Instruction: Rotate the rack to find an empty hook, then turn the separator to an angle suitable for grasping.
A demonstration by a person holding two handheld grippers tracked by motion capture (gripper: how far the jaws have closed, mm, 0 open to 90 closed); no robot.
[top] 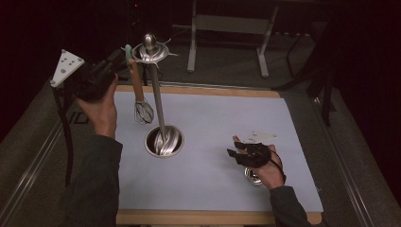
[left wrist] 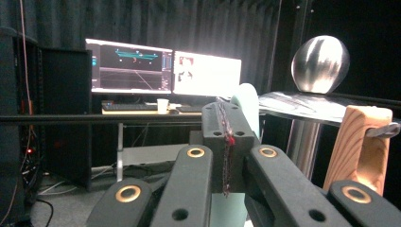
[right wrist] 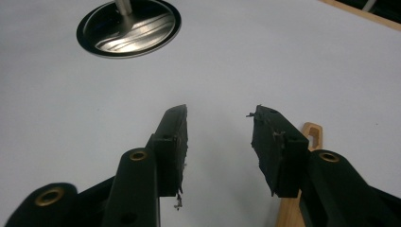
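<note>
My left gripper jaws clamp the whisk hung on the stand; right gripper jaws wide, empty, beside stand base; wooden utensil left unhung.

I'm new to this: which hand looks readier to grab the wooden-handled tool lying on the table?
Probably right: the right tongs stand open low over the table, beside the wooden handle. The left tongs are shut, up by the rack.

Wooden-handled whisk — glossy polished-metal stand
</note>
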